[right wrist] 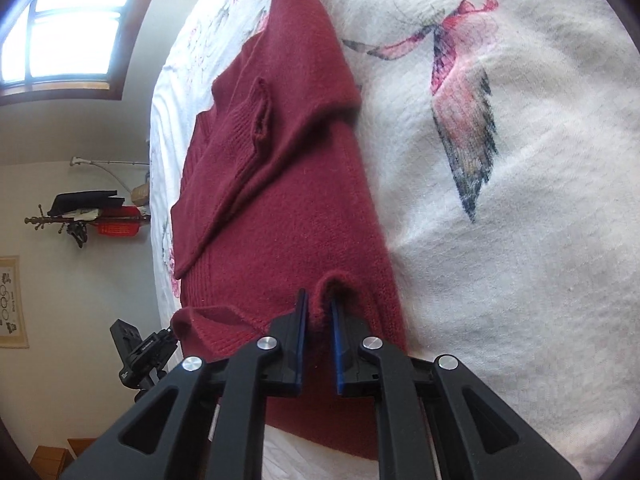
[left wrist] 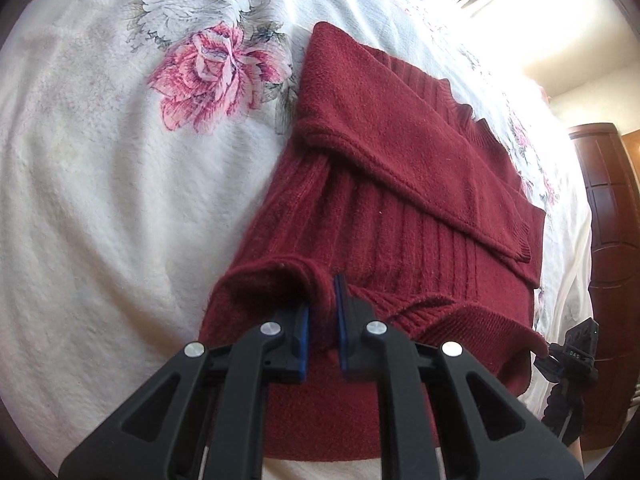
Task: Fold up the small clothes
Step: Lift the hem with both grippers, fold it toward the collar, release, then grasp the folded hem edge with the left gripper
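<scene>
The fingers (left wrist: 301,336) of the left gripper (left wrist: 322,336), black with blue pads, are pinched on a raised fold of the hem of a dark red knitted sweater (left wrist: 384,216), at the lower centre of the left wrist frame. In the right wrist frame the fingers (right wrist: 299,332) of the right gripper (right wrist: 319,332) likewise clamp a bunched ridge of the same sweater (right wrist: 288,184) hem between their blue pads, at the lower centre.

The sweater lies on a white bedspread printed with pink flowers (left wrist: 120,200), which covers a bed. In both views its long axis runs from the hem at the bottom of the frame up to the collar near the top, leaning toward the upper right in the left view and slightly toward the upper left in the right view. A sleeve (left wrist: 400,152) is folded diagonally across the ribbed front, its cuff toward the right of the left frame. The hem edge between the two grips is lifted and sags; in the left view its far corner meets the other gripper at the lower right edge.

A wooden-framed window (right wrist: 60,40) shows at the upper left of the right view, and a dark wooden door (left wrist: 604,240) at the right edge of the left view.
</scene>
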Available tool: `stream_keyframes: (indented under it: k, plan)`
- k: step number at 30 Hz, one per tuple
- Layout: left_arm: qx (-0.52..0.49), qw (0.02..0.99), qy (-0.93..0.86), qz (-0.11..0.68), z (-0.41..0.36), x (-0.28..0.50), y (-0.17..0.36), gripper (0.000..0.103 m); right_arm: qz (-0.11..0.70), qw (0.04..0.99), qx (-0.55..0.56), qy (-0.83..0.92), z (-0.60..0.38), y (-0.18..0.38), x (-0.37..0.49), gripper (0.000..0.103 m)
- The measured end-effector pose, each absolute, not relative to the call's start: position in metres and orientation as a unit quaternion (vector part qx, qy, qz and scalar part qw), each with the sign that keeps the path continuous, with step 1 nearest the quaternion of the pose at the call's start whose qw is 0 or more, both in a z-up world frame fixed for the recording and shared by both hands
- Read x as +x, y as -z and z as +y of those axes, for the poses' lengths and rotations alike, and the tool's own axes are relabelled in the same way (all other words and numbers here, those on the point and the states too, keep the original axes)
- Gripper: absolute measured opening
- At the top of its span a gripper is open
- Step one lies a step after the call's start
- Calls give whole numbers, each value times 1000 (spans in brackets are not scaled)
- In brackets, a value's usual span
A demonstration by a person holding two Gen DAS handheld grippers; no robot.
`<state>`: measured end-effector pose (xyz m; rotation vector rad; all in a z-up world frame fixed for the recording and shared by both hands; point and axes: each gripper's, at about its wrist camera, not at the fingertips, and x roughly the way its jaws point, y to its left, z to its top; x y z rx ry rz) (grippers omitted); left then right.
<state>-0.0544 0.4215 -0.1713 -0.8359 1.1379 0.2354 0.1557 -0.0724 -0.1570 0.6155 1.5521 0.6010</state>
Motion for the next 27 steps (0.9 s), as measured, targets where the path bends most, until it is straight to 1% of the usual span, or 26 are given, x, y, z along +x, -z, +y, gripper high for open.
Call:
stream_keyframes:
  k: [3, 6, 8, 10, 11, 13, 15, 20, 23, 25, 27]
  plan:
    - [-395, 748, -105, 523, 423, -56, 170, 13, 682, 626, 274, -262, -72, 157, 158, 16]
    - [-399, 746, -97, 525, 424, -62, 163, 16, 679, 632, 268, -260, -75, 148, 157, 29]
    - [-401, 745, -89, 525, 425, -68, 157, 19, 673, 642, 263, -258, -78, 140, 157, 43]
    - [-398, 745, -84, 528, 423, -76, 151, 21, 668, 658, 243, -249, -82, 130, 156, 54]
    - [-393, 746, -82, 531, 422, -80, 148, 22, 666, 662, 238, -249, -85, 127, 156, 54]
    - [-378, 746, -83, 542, 419, -86, 144, 34, 663, 663, 240, -252, -89, 122, 153, 54]
    - [-367, 747, -89, 548, 420, -93, 141, 40, 663, 663, 238, -254, -91, 118, 150, 54]
    - [-361, 751, -102, 544, 430, -105, 131, 41, 661, 672, 208, -261, -84, 109, 143, 54]
    - [-310, 769, -108, 549, 427, -95, 124, 42, 659, 675, 201, -266, -77, 107, 142, 54]
    - [-271, 781, -107, 552, 424, -86, 120, 46, 658, 676, 196, -268, -73, 106, 142, 54]
    - [-224, 796, -104, 553, 419, -74, 118, 46, 659, 674, 193, -272, -68, 106, 143, 54]
